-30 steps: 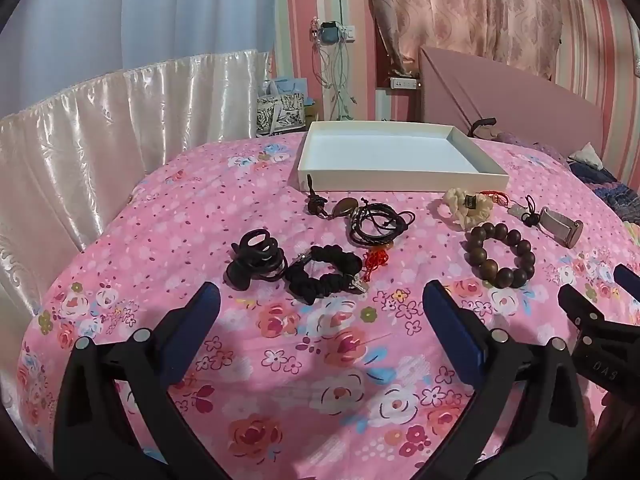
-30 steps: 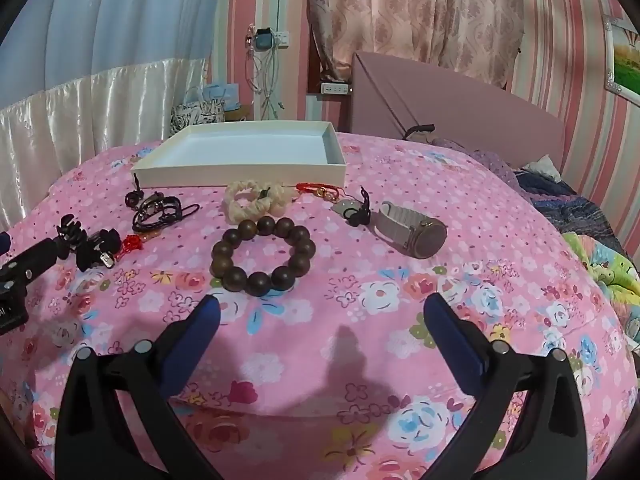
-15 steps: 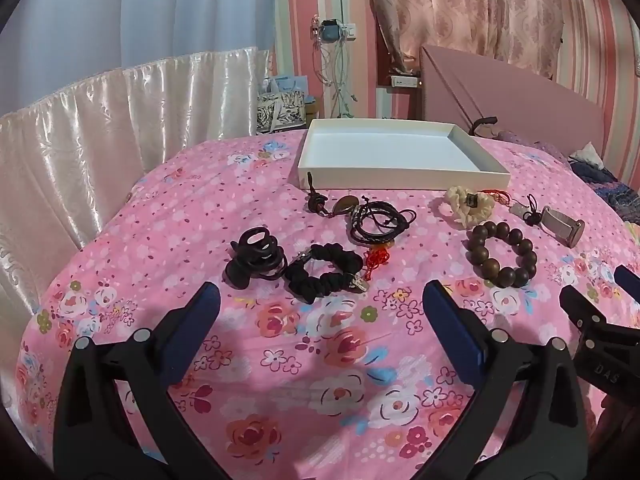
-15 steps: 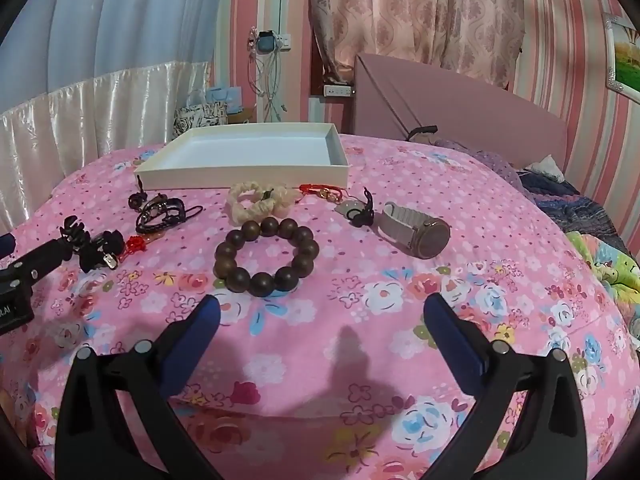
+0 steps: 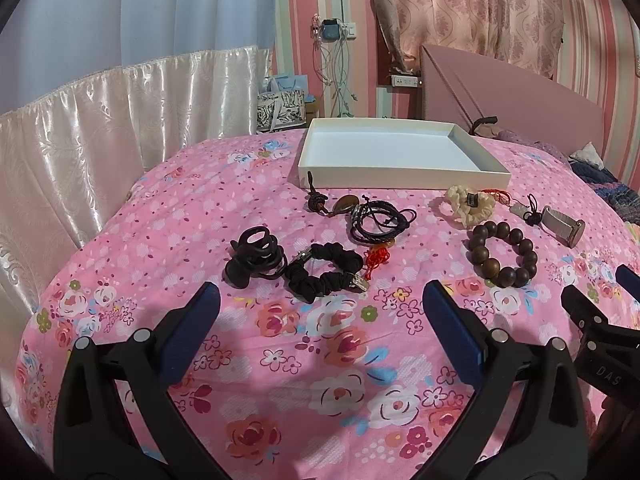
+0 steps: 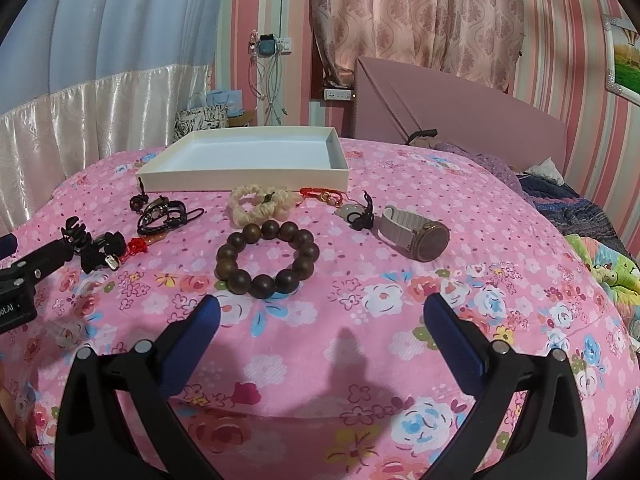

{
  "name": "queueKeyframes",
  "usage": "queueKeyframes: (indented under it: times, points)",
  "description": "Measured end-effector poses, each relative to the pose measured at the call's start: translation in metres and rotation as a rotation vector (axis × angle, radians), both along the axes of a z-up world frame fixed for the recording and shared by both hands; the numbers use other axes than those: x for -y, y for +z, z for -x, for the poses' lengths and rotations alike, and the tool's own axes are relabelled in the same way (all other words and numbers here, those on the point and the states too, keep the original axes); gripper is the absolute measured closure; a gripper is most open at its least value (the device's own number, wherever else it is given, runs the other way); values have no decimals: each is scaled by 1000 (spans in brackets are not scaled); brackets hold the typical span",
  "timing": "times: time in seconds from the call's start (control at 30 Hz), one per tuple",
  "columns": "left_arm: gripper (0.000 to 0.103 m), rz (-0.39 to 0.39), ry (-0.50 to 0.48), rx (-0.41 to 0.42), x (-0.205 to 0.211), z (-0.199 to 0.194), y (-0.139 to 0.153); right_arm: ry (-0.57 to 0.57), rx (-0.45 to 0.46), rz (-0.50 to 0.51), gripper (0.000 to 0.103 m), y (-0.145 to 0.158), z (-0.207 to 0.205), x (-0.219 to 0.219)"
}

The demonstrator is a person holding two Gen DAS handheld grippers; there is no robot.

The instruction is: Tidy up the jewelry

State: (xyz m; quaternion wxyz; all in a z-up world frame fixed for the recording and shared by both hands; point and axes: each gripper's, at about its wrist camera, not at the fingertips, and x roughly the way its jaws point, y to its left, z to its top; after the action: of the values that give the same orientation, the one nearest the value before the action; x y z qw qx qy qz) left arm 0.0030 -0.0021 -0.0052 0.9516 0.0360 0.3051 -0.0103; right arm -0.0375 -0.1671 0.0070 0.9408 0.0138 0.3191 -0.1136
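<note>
Both tongs hovered over the pink floral bed (image 5: 320, 360), each spread wide and holding nothing. Left tongs (image 5: 320, 304): black scrunchie (image 5: 324, 272) lay just ahead between the tips, black hair clip (image 5: 254, 254) touching it ahead-left, dark cord bracelets (image 5: 378, 222) farther ahead. Right tongs (image 6: 320, 308): wooden bead bracelet (image 6: 266, 258) lay just ahead, slightly left; cream scrunchie (image 6: 260, 202) beyond it; watch (image 6: 418, 236) ahead-right. White tray (image 6: 244, 180) sat farthest ahead, nothing in it.
</note>
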Motion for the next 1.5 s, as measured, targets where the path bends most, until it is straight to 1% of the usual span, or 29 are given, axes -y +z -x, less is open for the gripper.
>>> queueKeyframes:
  times: [0.37, 0.77, 0.97, 1.5]
  points:
    - [3, -1, 0, 8, 0, 1, 2, 1, 0, 0, 2, 0, 0, 0]
    - [3, 14, -17, 12, -1, 2, 5, 2, -5, 1, 2, -1, 0, 0]
    - [3, -1, -28, 26, 3, 4, 5, 4, -4, 2, 2, -1, 0, 0]
    - [3, 9, -24, 19, 0, 2, 5, 2, -5, 6, 2, -3, -1, 0]
